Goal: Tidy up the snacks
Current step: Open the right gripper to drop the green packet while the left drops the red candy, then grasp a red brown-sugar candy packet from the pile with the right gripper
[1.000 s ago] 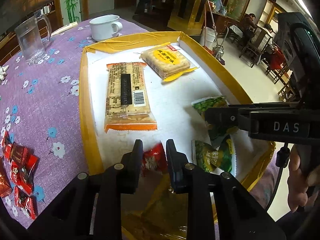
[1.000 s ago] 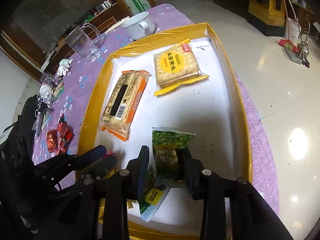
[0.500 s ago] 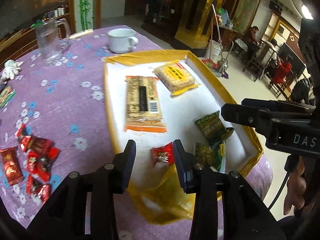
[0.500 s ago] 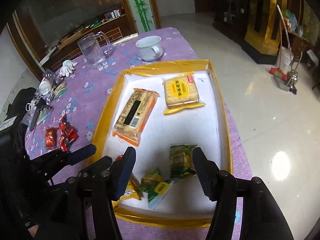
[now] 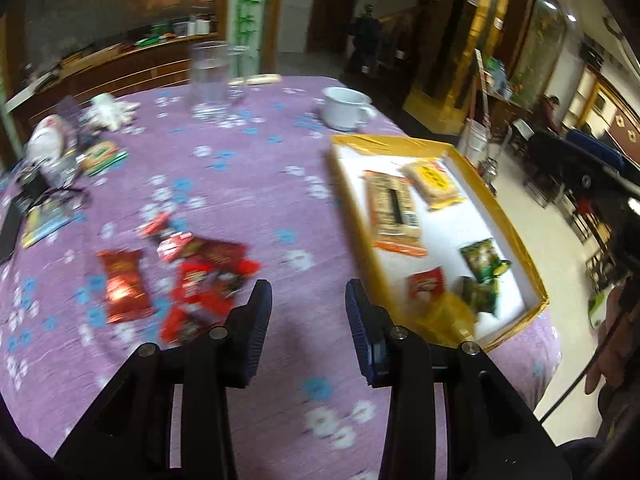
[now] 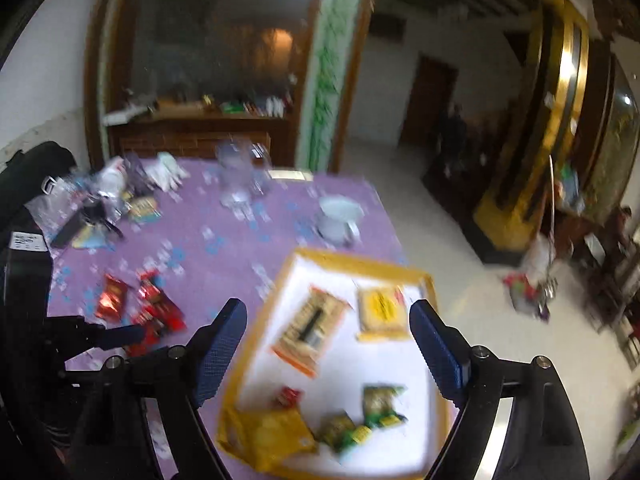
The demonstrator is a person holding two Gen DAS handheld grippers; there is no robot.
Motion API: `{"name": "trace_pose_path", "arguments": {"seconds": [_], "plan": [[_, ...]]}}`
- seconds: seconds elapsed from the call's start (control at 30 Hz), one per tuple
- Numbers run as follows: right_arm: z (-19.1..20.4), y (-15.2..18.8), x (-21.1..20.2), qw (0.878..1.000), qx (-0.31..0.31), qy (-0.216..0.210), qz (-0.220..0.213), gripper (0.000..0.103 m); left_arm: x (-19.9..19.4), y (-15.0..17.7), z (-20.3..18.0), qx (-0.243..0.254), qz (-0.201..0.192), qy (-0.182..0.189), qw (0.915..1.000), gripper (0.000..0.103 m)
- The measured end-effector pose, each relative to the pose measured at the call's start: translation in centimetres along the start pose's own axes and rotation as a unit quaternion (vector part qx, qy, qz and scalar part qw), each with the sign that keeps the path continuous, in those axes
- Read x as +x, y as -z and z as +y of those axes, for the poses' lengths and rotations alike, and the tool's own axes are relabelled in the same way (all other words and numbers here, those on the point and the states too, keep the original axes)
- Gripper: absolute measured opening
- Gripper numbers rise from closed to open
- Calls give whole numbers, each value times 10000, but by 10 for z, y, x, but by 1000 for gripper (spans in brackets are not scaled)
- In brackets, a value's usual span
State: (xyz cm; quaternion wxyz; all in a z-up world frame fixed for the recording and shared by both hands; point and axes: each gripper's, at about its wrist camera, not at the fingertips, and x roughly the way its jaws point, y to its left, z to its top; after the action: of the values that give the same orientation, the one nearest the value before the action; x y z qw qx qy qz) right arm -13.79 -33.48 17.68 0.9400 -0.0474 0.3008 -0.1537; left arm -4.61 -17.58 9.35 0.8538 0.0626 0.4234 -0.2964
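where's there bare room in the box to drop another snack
The white floor of the box is bare along its right wall, beside the yellow cracker pack, and between the long orange pack and the green packets. The near corner is crowded: red packet, green packets, crumpled yellow flap.

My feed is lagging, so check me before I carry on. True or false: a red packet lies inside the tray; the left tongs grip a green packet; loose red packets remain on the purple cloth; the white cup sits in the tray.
1. A red packet lies inside the tray: true.
2. The left tongs grip a green packet: false, nothing is between them.
3. Loose red packets remain on the cloth: true.
4. The white cup sits in the tray: false, it stands on the cloth beyond it.
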Motion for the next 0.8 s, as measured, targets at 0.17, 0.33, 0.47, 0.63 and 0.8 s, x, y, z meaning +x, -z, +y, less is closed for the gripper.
{"name": "trace_pose_path", "arguments": {"seconds": [0.17, 0.33, 0.47, 0.63, 0.8], "plan": [[43, 3, 20, 9971, -454, -327, 514, 80, -18, 17, 43, -397, -46, -280, 9988, 36], [92, 7, 19, 9890, -957, -1016, 486, 80, -34, 40, 87, -809, -5, -603, 9949, 36], [140, 15, 37, 9617, -1659, -1922, 1035, 83, -50, 60, 119, -1122, 2, -856, 9900, 36], [174, 19, 62, 9288, -2028, -2645, 1620, 81, -65, 83, 151, -1433, 54, -1115, 9834, 36], [200, 25, 92, 8973, -2387, -3042, 2129, 58, -75, 99, 169, -1622, 89, -1238, 9789, 36]]}}
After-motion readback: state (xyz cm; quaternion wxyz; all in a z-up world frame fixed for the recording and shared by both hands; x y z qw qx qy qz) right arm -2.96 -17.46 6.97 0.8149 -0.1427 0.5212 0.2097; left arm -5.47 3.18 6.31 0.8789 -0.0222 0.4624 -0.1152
